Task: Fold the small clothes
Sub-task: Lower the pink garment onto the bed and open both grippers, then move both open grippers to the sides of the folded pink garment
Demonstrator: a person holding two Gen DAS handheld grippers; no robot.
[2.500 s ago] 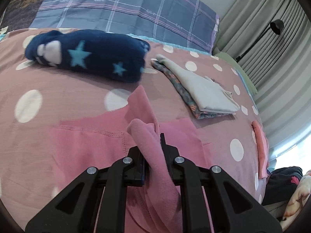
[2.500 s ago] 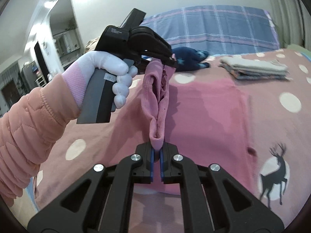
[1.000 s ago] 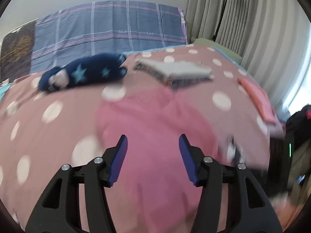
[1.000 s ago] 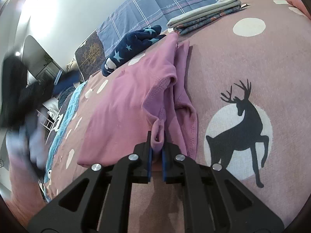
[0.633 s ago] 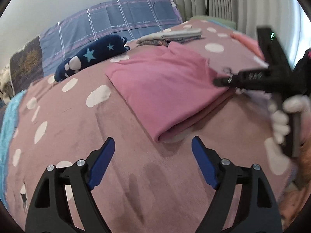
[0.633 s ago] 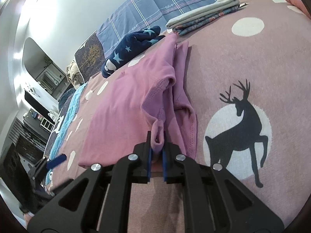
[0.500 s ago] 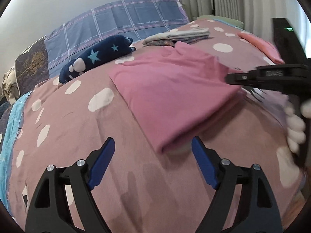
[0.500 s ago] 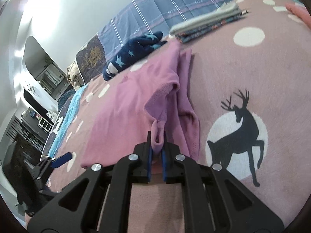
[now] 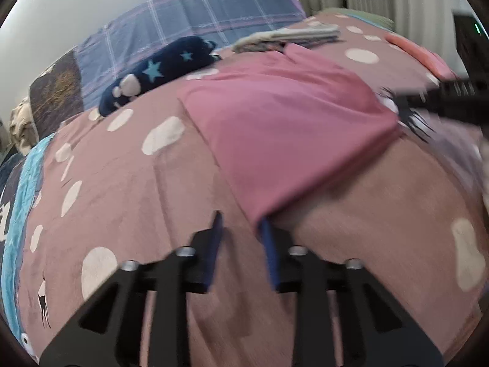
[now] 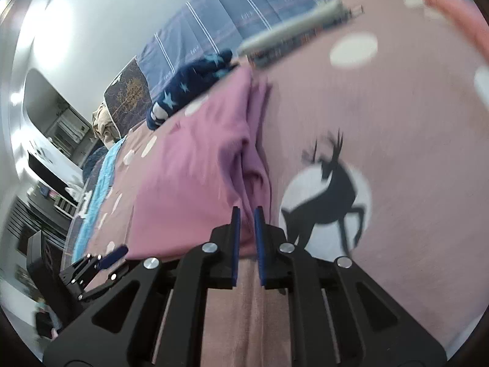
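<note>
A pink garment [image 9: 281, 116] lies folded flat on the dotted bedspread [image 9: 122, 183]. My left gripper [image 9: 240, 229] sits low at its near corner. The jaws are closing, with a gap still showing bedspread between them. The cloth corner only touches the right fingertip [image 9: 266, 229]. In the right wrist view the garment [image 10: 189, 177] bunches into a fold that runs between the pads of my right gripper [image 10: 246, 214]. Those jaws are starting to open, with the fold still between them. The left gripper [image 10: 104, 260] shows at the lower left of that view.
A navy star-print roll [image 9: 162, 70] and a folded stack of clothes [image 9: 290, 36] lie beyond the garment, near the plaid pillow [image 9: 214, 18]. A salmon cloth [image 9: 418, 52] lies at the far right. A deer print [image 10: 330, 189] marks the bedspread beside my right gripper.
My left gripper let go of the garment, dropped to its near corner and narrowed its wide jaws. The right gripper kept its fold, shifting slightly, and its pads have parted a little.
</note>
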